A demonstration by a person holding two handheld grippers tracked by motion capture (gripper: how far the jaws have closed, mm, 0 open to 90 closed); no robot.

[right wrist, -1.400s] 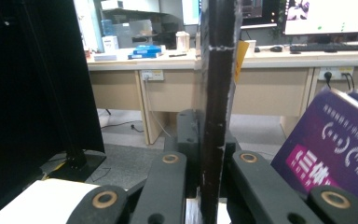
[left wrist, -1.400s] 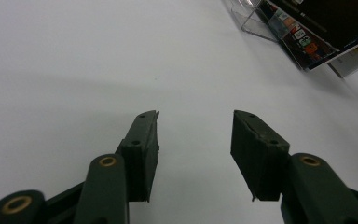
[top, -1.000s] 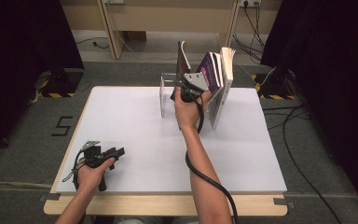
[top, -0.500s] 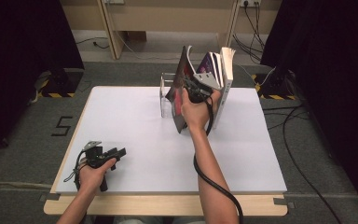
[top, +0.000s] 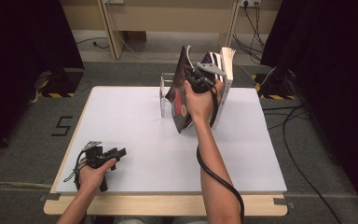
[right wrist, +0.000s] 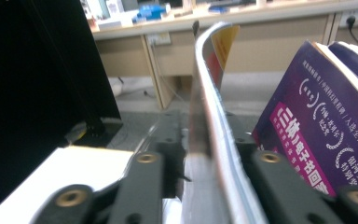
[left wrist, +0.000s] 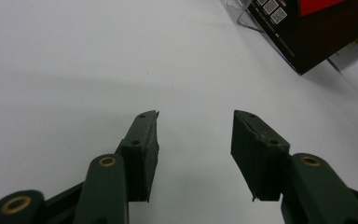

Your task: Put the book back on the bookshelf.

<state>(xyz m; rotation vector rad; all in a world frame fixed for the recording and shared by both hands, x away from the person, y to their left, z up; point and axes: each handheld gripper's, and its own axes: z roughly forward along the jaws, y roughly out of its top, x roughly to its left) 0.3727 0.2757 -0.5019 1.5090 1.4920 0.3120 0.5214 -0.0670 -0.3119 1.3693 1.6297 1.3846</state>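
Right gripper (top: 196,80): pads clamp the thin dark book (top: 179,91); jaws have just been narrowing on it.
Dark book: tilted, lifted at the far middle of the table (top: 135,121), just left of the purple book (right wrist: 317,135).
Clear stand (top: 165,98): beside the dark book.
Left gripper (left wrist: 196,140): jaws parted, nothing between them, at the near left.

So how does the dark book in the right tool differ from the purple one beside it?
The dark book is clamped between the right tool's pads, lifted clear of the table and tilted; the purple book is not gripped and leans among the other books. The dark book shows its thin edge in the right gripper view, while the purple book shows its printed cover. The dark cover carries red areas; the purple one has a pink label. Both are slim paperbacks.
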